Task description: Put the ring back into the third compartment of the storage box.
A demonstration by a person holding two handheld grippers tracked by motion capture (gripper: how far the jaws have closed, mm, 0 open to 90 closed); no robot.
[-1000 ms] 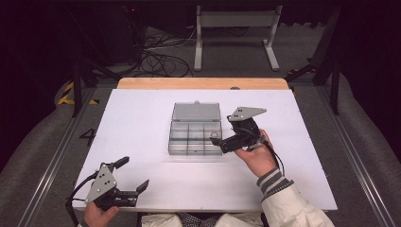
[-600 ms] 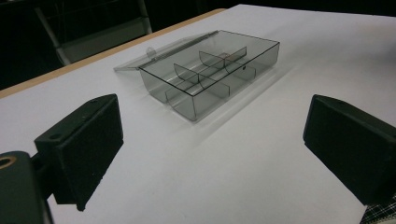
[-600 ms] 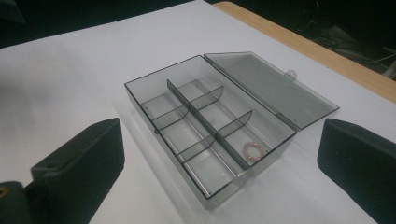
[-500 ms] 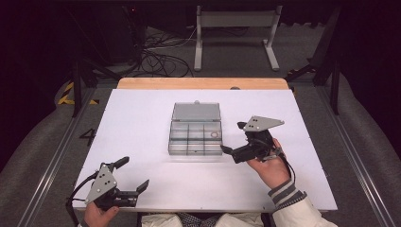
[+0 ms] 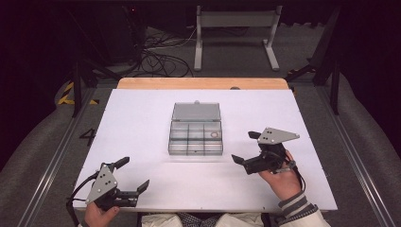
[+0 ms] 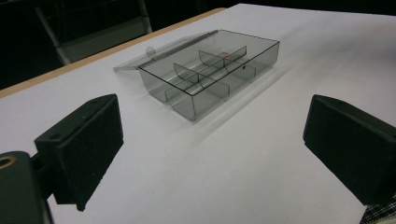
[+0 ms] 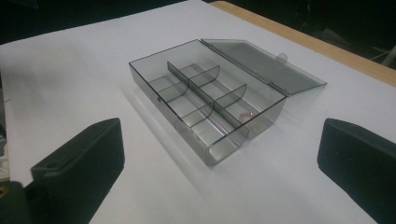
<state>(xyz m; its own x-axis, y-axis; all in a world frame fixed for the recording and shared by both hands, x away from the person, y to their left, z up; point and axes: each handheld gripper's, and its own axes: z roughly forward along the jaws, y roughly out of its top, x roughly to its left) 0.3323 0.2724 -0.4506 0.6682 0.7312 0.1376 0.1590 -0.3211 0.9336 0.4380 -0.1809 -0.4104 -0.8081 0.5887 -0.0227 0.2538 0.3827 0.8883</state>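
The left gripper (image 5: 126,176) hangs spread and empty at the table's (image 5: 142,123) near left corner, well apart from the clear compartment box (image 5: 195,138), which lies forward and to its right at the table's middle. The box's long axis runs crosswise, its lid (image 5: 196,111) folded flat behind. The right gripper (image 5: 244,147), also spread and empty, sits just right of the box, the nearer one. The right gripper view shows a small pale item (image 7: 243,115) in one compartment; the left gripper view barely hints at it.
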